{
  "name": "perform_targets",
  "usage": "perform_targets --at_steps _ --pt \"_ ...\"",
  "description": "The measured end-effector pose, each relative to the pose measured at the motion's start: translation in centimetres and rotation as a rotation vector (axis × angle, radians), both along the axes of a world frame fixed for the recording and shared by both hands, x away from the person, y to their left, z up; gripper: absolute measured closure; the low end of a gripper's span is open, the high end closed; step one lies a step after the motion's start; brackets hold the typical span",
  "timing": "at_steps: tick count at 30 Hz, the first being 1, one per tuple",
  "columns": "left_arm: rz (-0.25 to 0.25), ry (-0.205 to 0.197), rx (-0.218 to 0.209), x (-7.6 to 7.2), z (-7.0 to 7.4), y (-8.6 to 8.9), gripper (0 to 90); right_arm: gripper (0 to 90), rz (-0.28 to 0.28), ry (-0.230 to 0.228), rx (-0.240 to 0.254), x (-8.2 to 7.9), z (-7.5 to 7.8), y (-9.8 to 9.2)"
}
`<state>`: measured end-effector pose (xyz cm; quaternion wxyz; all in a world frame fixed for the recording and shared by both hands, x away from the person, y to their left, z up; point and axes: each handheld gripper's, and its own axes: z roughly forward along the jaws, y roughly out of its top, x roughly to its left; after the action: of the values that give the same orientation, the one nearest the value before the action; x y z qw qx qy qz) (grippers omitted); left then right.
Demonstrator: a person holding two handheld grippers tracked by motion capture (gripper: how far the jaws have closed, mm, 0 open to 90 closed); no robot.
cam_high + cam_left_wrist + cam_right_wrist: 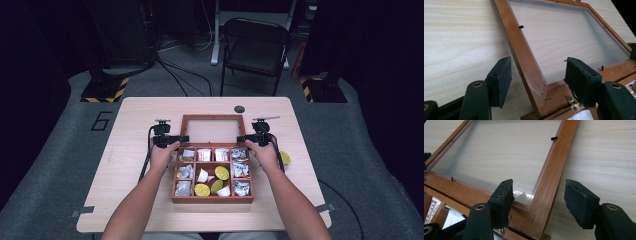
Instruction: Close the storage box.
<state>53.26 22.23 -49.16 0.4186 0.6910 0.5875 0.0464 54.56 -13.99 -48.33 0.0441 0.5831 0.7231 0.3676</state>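
A wooden compartment box [212, 199] sits mid-table, its glass-paned lid [212, 117] swung back flat on the tabletop behind it. My left gripper [183, 138] [540, 80] straddles the lid's left side rail [524, 57] close to the hinge [573, 102]; the jaws stand open, with a gap between each pad and the wood. My right gripper [242, 138] [541, 200] straddles the right side rail [549, 177] the same way, open, one pad over the glass and the other outside the frame. Neither gripper has anything clamped.
The compartments hold several foil sachets [240, 170], white cups [202, 175] and yellow-green pods [221, 172]. A yellow item [285, 157] lies right of the box beside the right hand. A small black disc [239, 109] rests near the far edge. A folding chair [255, 45] stands beyond the table.
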Motion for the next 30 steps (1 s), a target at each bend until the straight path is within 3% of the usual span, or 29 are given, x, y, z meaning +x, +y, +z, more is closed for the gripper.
perform_targets --at_steps 15,30 --pt "-0.013 0.026 0.012 0.2 -0.2 -0.6 31.5 32.7 0.005 -0.001 0.005 0.1 -0.3 0.7" --pt "-0.003 0.041 -0.011 0.4 -0.6 -1.0 28.5 27.5 0.023 -0.003 0.005 0.4 -0.5 0.8"
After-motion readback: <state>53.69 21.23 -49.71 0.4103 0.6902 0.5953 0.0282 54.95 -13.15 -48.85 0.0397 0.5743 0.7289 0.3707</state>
